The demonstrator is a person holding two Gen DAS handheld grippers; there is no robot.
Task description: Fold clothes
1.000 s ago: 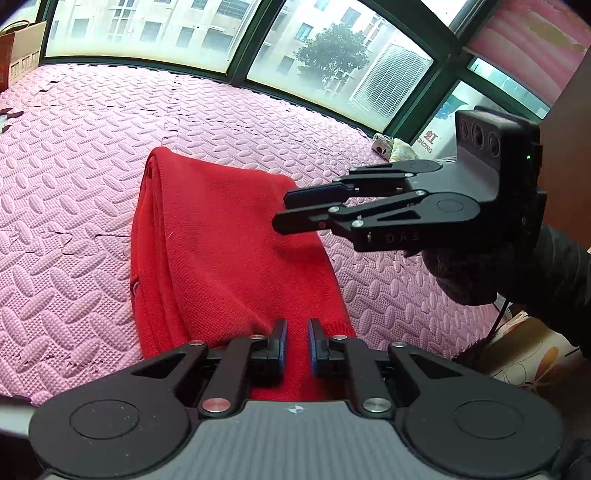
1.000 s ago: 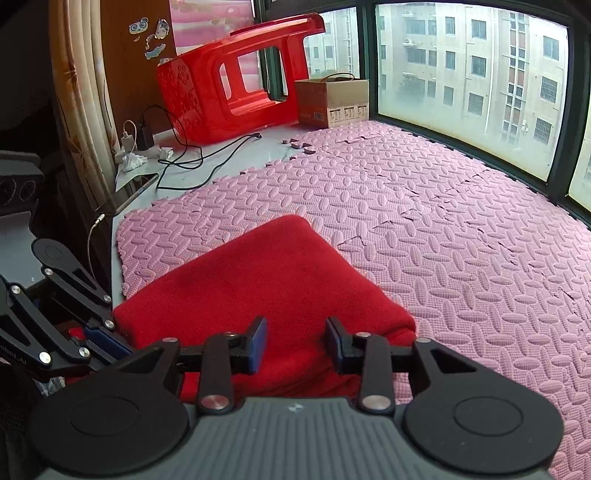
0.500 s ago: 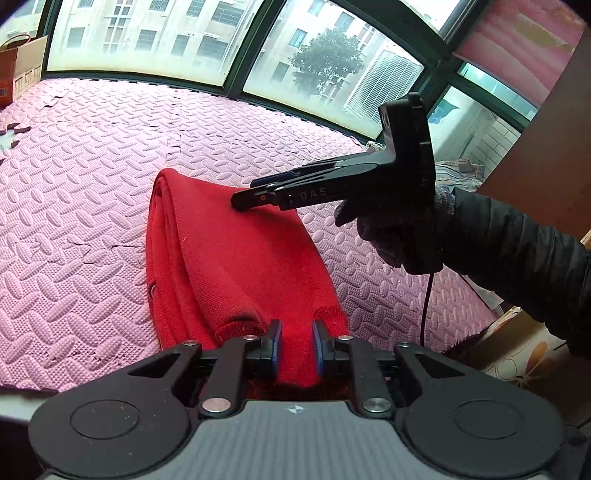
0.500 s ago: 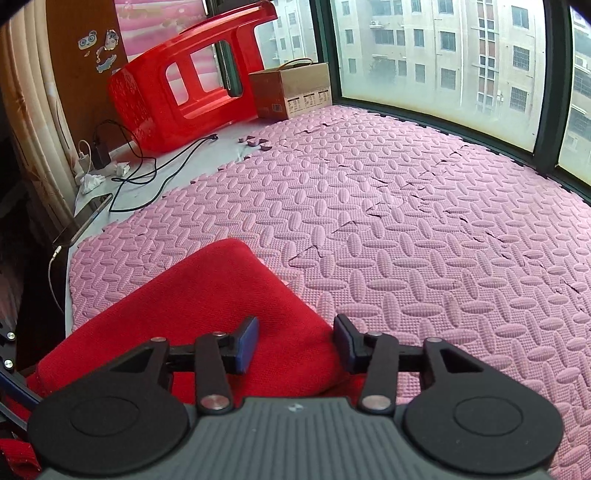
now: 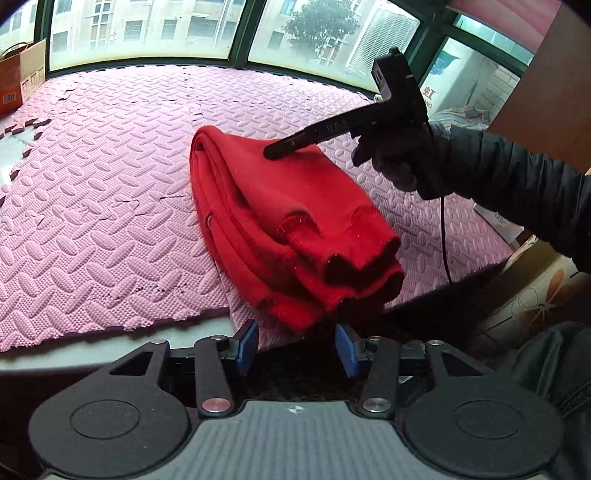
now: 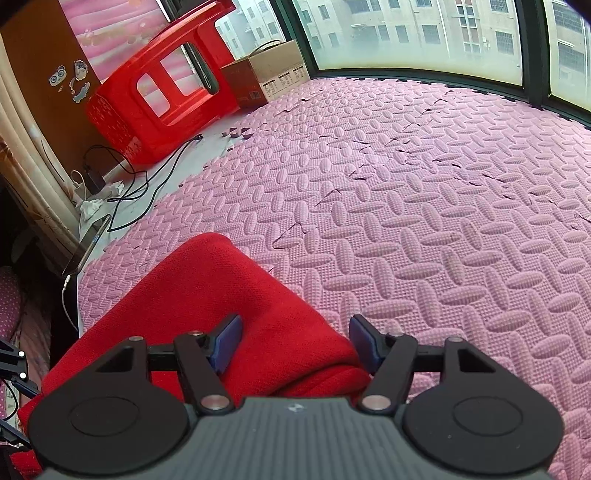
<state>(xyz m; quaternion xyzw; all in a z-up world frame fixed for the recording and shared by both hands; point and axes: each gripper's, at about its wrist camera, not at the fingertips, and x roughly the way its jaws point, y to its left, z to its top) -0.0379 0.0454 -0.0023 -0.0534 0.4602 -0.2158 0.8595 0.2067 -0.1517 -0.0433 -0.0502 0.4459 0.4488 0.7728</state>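
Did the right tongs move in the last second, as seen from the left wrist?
Yes. The right tongs, jaws opening, swung from beside the sweater toward its far end, nearer the window.

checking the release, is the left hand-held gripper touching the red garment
Apart. The left wrist view shows the left hand-held gripper with opening jaws, and the red garment ends just ahead of its blue pads.

One folded red garment (image 5: 295,221) before the left hand-held gripper (image 5: 297,349); two hand-held grippers, the right hand-held gripper (image 6: 295,345) above the garment's far end. Beyond it: one red plastic stool (image 6: 162,92), one cardboard box (image 6: 266,77), one pink foam mat (image 6: 424,221).
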